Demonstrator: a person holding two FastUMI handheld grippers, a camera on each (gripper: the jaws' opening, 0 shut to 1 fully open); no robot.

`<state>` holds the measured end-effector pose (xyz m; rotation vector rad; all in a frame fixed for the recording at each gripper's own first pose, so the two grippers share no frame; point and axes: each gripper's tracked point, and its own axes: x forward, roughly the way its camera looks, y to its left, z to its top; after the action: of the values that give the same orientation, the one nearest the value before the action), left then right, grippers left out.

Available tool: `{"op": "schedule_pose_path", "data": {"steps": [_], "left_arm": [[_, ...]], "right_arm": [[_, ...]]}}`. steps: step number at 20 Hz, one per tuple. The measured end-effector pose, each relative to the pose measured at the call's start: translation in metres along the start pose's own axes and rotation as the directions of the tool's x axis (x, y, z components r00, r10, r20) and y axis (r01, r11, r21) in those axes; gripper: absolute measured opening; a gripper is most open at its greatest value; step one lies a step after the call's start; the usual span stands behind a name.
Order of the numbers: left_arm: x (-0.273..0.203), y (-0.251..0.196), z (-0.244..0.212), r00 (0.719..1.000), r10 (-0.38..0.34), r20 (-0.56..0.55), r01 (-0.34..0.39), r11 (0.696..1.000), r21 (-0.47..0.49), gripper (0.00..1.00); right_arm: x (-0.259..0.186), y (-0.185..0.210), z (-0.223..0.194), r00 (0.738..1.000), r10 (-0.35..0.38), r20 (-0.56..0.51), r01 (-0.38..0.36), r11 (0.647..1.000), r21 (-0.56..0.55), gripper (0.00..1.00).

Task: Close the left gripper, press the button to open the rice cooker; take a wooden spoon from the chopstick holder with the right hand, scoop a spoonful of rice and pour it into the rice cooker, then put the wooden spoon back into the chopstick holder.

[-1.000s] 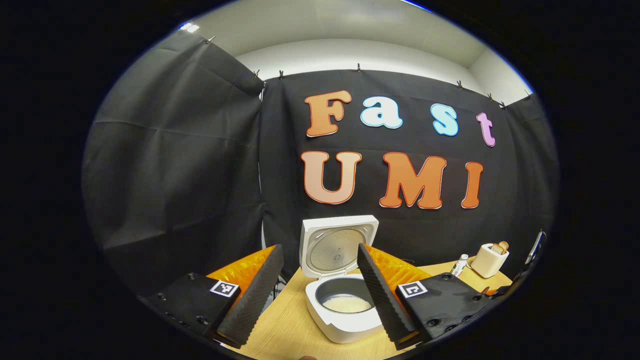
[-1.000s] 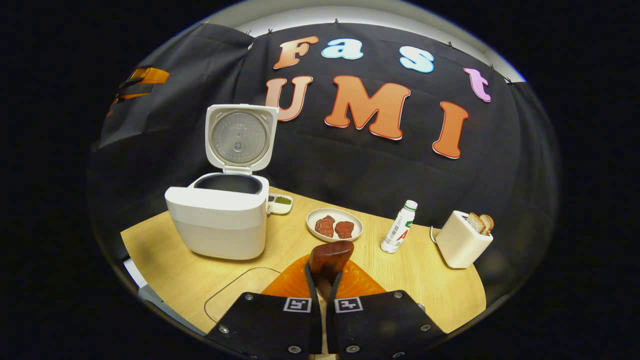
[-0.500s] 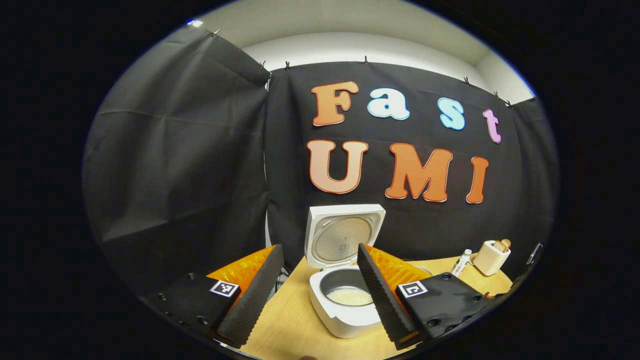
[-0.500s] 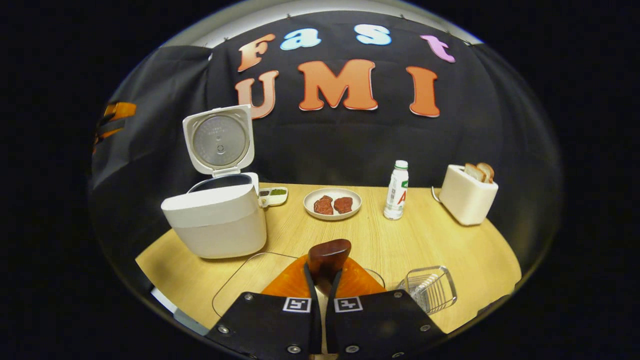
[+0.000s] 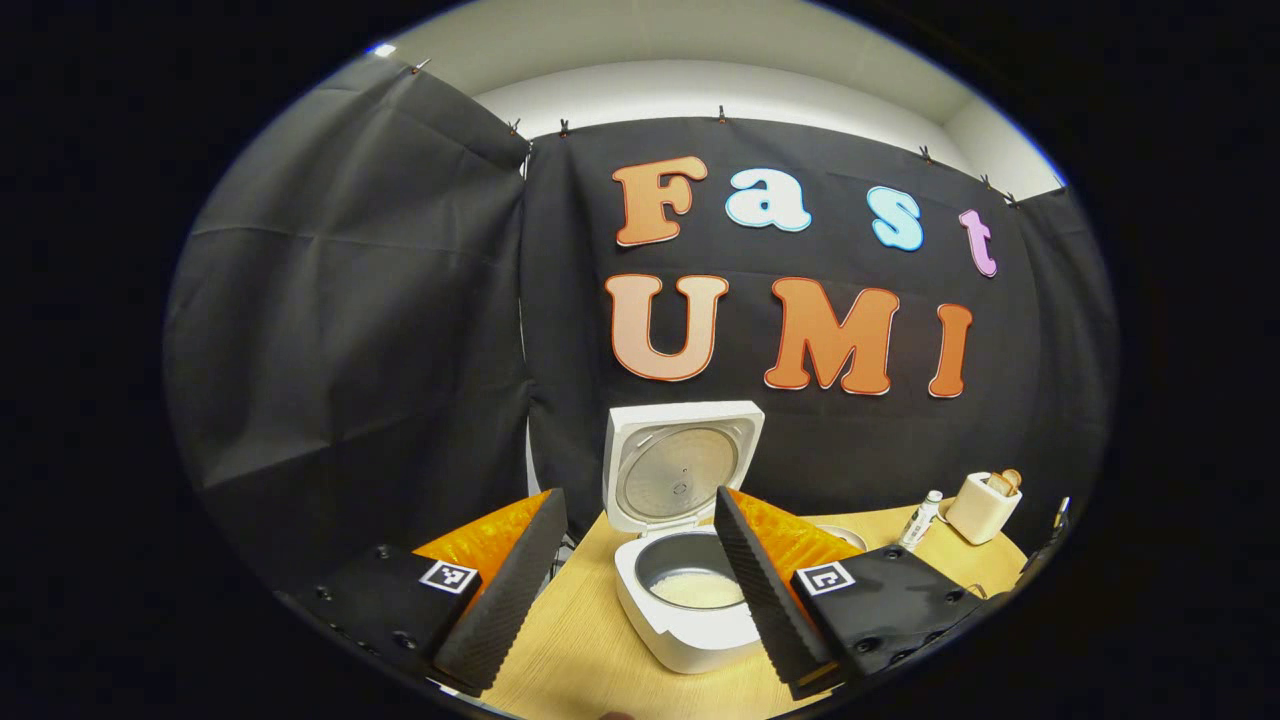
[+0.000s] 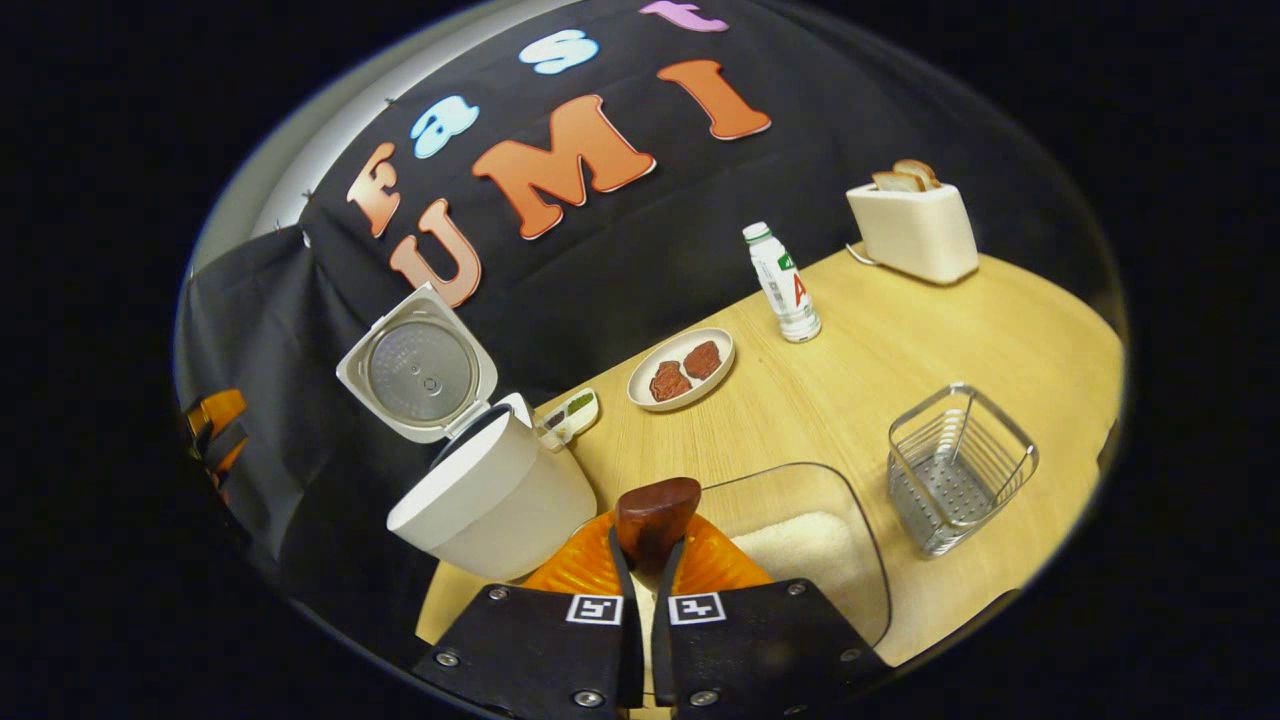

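Right gripper (image 6: pixel 642 585) fingers clamped on wooden spoon (image 6: pixel 655 512), bowl poking up at bottom centre of right gripper view. Spoon looks light, stiff, smooth; hold the handle firmly so it can't pivot. Chopstick holder (image 6: pixel 960 468) at right on the surface. Left gripper (image 5: pixel 640 590) fingers apart, rice cooker (image 5: pixel 690 600) open between them with rice inside.

White rice cooker (image 6: pixel 495 495) open, lid upright, rice inside; wooden spoon (image 6: pixel 655 515) gripped, bowl forward; wire chopstick holder (image 6: pixel 960 470) at three o'clock.
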<state>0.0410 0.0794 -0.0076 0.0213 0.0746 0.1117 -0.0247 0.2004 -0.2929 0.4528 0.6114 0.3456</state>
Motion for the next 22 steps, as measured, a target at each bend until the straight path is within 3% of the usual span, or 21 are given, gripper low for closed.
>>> {"op": "schedule_pose_path", "data": {"steps": [6, 10, 15, 17, 22], "left_arm": [[-0.002, -0.001, 0.001, 1.000, 0.001, 0.002, -0.001, 1.000, -0.008, 1.00], [-0.001, -0.003, -0.001, 1.000, -0.006, -0.008, 0.006, 1.000, -0.021, 1.00], [-0.001, -0.003, -0.003, 1.000, -0.005, -0.009, 0.005, 1.000, -0.030, 1.00], [0.000, -0.002, -0.002, 1.000, -0.002, -0.008, 0.002, 1.000, -0.029, 1.00], [0.000, -0.003, -0.002, 1.000, -0.010, -0.005, 0.010, 1.000, -0.028, 1.00]], "right_arm": [[0.011, -0.016, -0.001, 1.000, -0.018, -0.006, 0.019, 0.982, 0.188, 0.02], [0.011, -0.030, -0.003, 0.999, -0.029, -0.024, 0.036, 0.947, 0.318, 0.02], [0.008, -0.049, -0.002, 0.999, -0.037, -0.037, 0.051, 0.878, 0.477, 0.02], [0.002, -0.052, 0.008, 0.999, -0.041, -0.013, 0.042, 0.858, 0.511, 0.02], [-0.012, -0.053, 0.039, 0.998, -0.055, 0.037, 0.028, 0.857, 0.515, 0.03]]}}
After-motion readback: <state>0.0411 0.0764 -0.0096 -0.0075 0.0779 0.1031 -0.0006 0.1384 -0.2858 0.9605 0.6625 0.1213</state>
